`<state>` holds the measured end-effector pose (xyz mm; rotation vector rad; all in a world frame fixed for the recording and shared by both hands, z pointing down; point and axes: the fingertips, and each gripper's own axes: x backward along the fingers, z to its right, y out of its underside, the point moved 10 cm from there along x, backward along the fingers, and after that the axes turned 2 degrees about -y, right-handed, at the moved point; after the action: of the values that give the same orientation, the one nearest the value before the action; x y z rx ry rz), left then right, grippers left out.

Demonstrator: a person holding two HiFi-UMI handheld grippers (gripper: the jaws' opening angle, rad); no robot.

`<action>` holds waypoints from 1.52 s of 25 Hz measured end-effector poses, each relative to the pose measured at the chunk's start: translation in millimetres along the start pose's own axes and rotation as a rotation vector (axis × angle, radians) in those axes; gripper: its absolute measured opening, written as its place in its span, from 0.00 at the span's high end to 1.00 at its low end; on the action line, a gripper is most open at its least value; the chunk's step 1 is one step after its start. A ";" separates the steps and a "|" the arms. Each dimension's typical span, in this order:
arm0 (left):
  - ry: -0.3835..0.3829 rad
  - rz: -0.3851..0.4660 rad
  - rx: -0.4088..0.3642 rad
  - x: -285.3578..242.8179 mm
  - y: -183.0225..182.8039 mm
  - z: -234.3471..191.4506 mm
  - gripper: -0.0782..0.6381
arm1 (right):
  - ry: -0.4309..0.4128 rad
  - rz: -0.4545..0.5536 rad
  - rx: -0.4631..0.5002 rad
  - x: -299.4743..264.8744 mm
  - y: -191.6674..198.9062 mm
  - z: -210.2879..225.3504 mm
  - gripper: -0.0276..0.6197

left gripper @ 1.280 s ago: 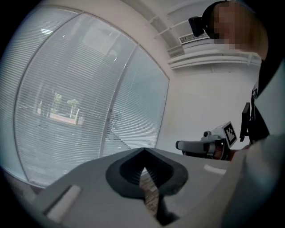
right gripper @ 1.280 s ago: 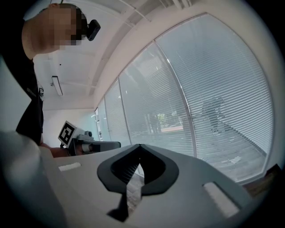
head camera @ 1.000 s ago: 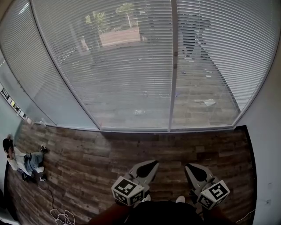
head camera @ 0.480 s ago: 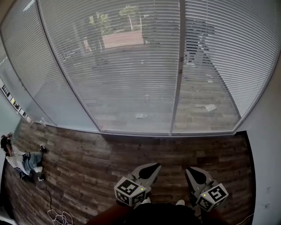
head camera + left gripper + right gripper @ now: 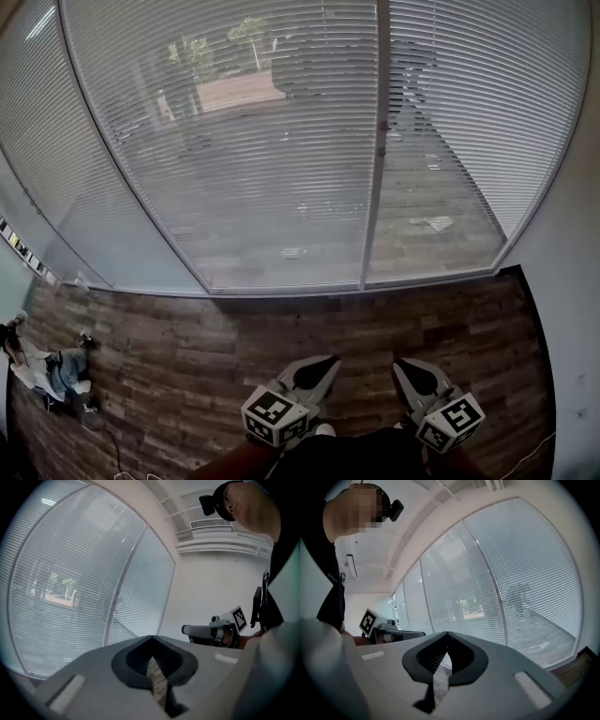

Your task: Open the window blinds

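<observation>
Left gripper [image 5: 327, 360] and right gripper [image 5: 402, 365] both clenched empty, well short of the lowered window blinds [image 5: 262, 159] ahead; no cord or wand visible there, so risk is grabbing and bending slats [image 5: 216, 211].

The window blinds [image 5: 234, 150] hang ahead, beyond the floor [image 5: 187, 328]. My left gripper [image 5: 322, 364] and right gripper [image 5: 405, 367] sit side by side near me, well apart from them.

Head view looks steeply down on the white slatted window blinds [image 5: 281, 141] from well back; both gripper views share them, low, tilted upward
</observation>
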<state>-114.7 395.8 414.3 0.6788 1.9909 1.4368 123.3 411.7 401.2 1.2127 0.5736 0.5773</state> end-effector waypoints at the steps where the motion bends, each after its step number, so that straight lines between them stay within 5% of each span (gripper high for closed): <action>1: 0.002 -0.005 -0.001 2.2 0.4 -4.5 0.89 | 0.003 -0.003 0.001 -3.9 2.9 -4.8 0.92; 9: 0.056 -0.010 0.028 4.3 6.6 -24.0 0.89 | 0.044 -0.042 0.001 -16.4 8.6 -20.0 0.91; 20: -0.021 -0.018 0.033 -39.1 -0.9 -42.1 0.89 | -0.020 -0.064 -0.013 -52.6 -5.5 40.4 0.92; 28: -0.050 -0.021 0.086 -124.0 -19.7 -58.6 0.89 | -0.095 -0.044 -0.018 -81.0 -28.3 125.4 0.92; 38: -0.106 -0.009 0.031 -231.2 -43.7 -48.5 0.89 | -0.140 -0.005 -0.025 -84.3 -59.1 241.5 0.92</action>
<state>9.5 190.2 422.2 0.7427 1.9362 1.3387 233.2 173.6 412.6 1.2174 0.4492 0.4897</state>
